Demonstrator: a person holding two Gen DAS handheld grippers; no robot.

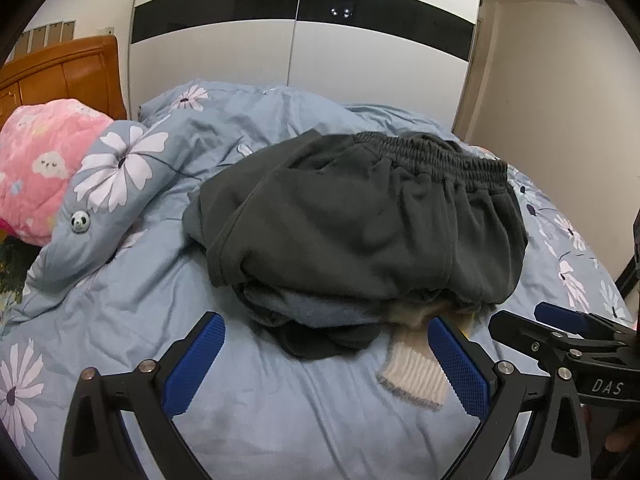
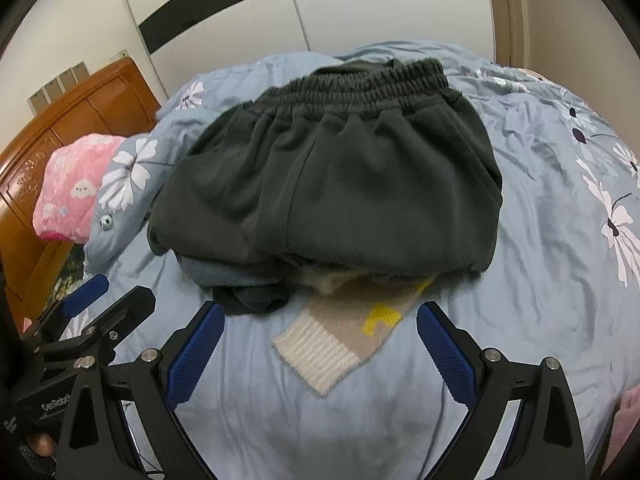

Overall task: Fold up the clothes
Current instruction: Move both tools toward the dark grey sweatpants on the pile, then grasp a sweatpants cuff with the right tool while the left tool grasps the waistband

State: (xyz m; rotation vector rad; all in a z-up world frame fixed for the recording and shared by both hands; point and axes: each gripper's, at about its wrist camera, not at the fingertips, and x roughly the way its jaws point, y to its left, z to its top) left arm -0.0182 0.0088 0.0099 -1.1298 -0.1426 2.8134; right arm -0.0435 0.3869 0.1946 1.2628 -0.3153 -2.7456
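Note:
Dark grey trousers [image 1: 360,220] with an elastic waistband lie folded on top of a small pile of clothes on the bed, also in the right wrist view [image 2: 332,184]. Under them lie a blue-grey garment [image 1: 312,308] and a beige knit piece with a white ribbed cuff [image 1: 416,376], which shows yellow marks in the right wrist view [image 2: 344,340]. My left gripper [image 1: 324,340] is open and empty just in front of the pile. My right gripper [image 2: 320,332] is open and empty, its fingers either side of the cuff, above it.
The bed has a light blue floral duvet [image 1: 240,420]. A pink quilt [image 1: 44,160] and a wooden headboard [image 1: 60,76] are at the left. A white and black wardrobe [image 1: 300,40] stands behind. Each gripper shows in the other's view [image 1: 560,336] [image 2: 100,312].

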